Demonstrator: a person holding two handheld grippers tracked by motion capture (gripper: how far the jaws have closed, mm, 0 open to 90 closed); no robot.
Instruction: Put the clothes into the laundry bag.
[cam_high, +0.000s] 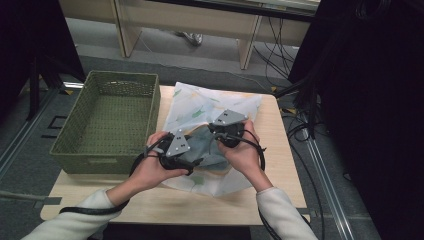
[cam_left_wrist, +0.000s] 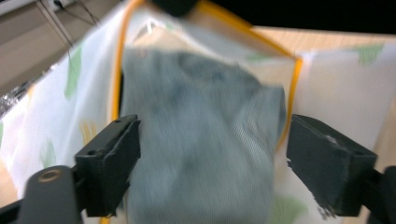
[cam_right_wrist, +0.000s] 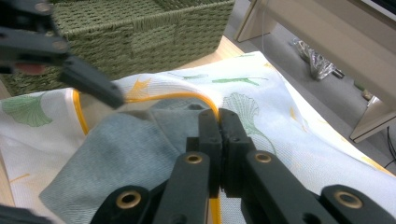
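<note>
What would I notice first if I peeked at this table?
Probably the white mesh bag printed with green leaves, spread in the middle of the table, with a grey-blue cloth poking out of its yellow-edged mouth. The right gripper pinches that yellow edge, while the left gripper stands open around the cloth. A big green woven basket sits left of the bag.

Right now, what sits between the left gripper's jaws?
The grey-blue cloth, half out of the mesh bag, lies between the open jaws of the left gripper, untouched by either, as the left gripper view shows.
</note>
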